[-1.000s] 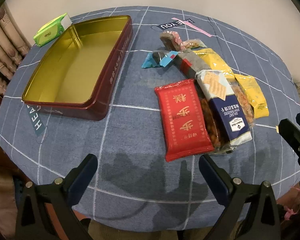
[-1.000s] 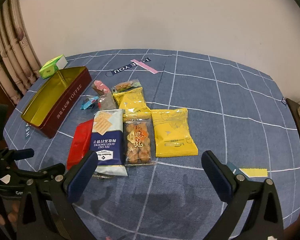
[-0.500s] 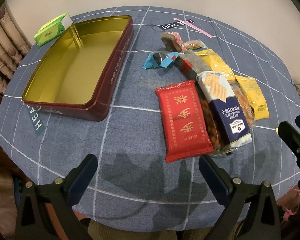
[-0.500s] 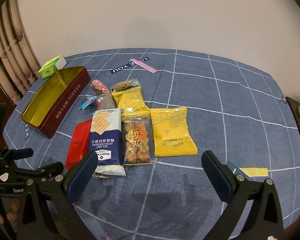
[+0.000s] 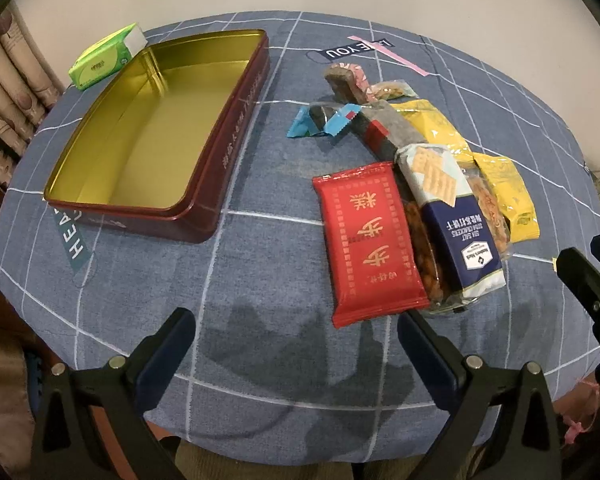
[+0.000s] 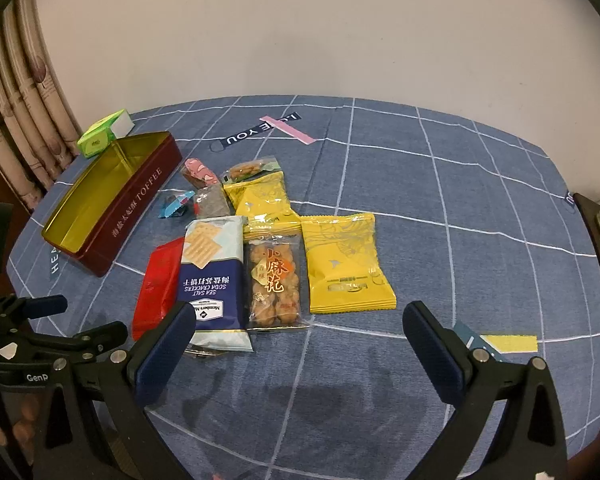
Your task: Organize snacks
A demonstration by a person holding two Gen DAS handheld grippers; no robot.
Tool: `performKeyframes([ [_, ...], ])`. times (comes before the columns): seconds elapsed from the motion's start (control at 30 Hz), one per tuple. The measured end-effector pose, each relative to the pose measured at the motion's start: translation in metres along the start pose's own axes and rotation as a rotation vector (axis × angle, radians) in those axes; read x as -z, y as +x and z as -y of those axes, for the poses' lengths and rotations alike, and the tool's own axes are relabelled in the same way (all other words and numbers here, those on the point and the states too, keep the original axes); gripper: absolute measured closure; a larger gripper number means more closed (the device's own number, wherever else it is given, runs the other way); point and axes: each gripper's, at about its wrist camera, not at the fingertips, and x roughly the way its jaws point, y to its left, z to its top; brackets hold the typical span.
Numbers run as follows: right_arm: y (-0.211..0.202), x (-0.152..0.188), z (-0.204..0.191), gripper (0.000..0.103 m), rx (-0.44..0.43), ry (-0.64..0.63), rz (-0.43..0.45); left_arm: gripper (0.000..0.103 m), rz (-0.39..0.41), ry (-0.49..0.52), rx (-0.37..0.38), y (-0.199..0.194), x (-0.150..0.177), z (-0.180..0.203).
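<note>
An open dark-red tin [image 5: 204, 176] with a gold inside stands empty on the left of the table; it also shows in the right wrist view [image 6: 136, 208]. Snack packets lie to its right: a red packet [image 5: 368, 240], a blue cracker packet [image 6: 214, 280], a clear bag of fried twists [image 6: 275, 280], two yellow packets [image 6: 346, 264] and several small sweets [image 5: 324, 120]. My left gripper [image 5: 296, 340] is open and empty, near the red packet's near end. My right gripper [image 6: 300, 332] is open and empty, just short of the cracker and twist packets.
A green tissue pack [image 5: 106, 58] lies behind the tin. The blue checked tablecloth [image 6: 460, 208] covers a round table with its edge close in front. Curtains [image 6: 16, 120] hang at the left. A dark wooden piece [image 6: 596, 240] stands at the right edge.
Both grippers have eased slightly forward toward the snack pile. Nothing was taken hold of.
</note>
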Motion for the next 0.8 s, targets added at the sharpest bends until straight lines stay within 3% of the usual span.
performKeyframes([
  [0.8, 0.0038, 0.0025, -0.0013, 0.0, 0.004, 0.003, -0.012, 0.0, -0.005, -0.01, 0.0, 0.0021, 0.0017, -0.0075],
])
